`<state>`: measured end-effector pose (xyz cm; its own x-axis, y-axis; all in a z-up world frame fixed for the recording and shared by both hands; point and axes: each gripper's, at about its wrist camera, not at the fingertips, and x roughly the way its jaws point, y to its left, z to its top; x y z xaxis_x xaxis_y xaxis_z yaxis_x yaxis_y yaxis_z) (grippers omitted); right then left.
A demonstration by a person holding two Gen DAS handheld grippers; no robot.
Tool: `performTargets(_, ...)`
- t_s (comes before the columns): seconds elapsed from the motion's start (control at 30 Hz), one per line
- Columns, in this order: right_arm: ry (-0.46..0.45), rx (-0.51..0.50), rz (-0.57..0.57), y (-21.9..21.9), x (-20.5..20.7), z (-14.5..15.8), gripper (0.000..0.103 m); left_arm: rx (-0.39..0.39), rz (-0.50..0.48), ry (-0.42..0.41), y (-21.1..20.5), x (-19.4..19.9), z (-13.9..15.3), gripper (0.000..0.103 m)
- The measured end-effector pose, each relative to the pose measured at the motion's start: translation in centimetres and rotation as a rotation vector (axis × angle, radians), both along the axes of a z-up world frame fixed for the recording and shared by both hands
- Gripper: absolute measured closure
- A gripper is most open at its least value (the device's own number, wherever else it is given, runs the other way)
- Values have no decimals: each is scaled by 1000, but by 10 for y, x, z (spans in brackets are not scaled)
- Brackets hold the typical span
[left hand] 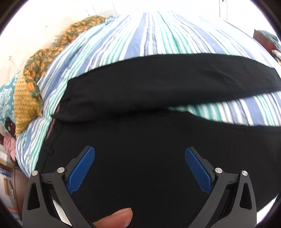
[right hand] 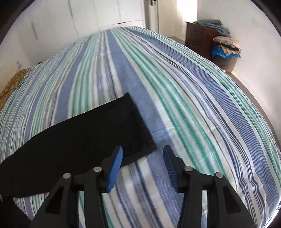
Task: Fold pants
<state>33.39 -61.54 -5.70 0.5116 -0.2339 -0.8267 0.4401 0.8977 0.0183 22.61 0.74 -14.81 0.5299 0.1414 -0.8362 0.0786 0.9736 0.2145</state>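
Black pants (left hand: 149, 133) lie spread on a striped bedsheet (left hand: 140, 38), the two legs splitting apart toward the right. My left gripper (left hand: 140, 150) is open and empty above the near leg and seat. In the right wrist view one black pant leg (right hand: 79, 136) ends in a hem. My right gripper (right hand: 142, 150) is open and empty just off that hem's near corner, its left finger (right hand: 115, 168) over the cloth's edge.
Patterned pillows (left hand: 35, 73) lie at the bed's left end. A dark wooden dresser (right hand: 200, 35) with piled clothes (right hand: 226, 47) stands beyond the far right corner. White wardrobe doors (right hand: 108, 14) are behind the bed. The striped sheet (right hand: 193, 105) stretches right of the hem.
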Motion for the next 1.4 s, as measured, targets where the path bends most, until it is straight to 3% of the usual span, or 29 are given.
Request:
performTargets(0.2, -110, 17, 266, 162, -40, 0, 27, -25, -17, -106, 10, 49, -21, 0)
performTargets(0.37, -182, 62, 356, 276, -47, -10, 22, -114, -13, -24, 27, 77, -60, 0)
performTargets(0.47, -173, 92, 391, 326, -43, -26, 17, -54, -19, -49, 18, 71, -62, 0)
performTargets(0.57, -118, 49, 447, 364, -35, -51, 17, -40, -18, -48, 17, 70, -63, 0)
performTargets(0.73, 8, -8, 469, 376, -27, -95, 15, -32, -18, -38, 17, 68, -64, 0)
performTargets(0.83, 42, -5, 446, 371, -26, -113, 0, -21, -18, -37, 16, 68, -65, 0)
performTargets(0.87, 47, -10, 442, 371, -26, -116, 0, -24, -17, -35, 16, 69, -65, 0)
performTargets(1.4, 45, -22, 442, 371, -26, -120, 0, -24, -16, -30, 15, 74, -69, 0)
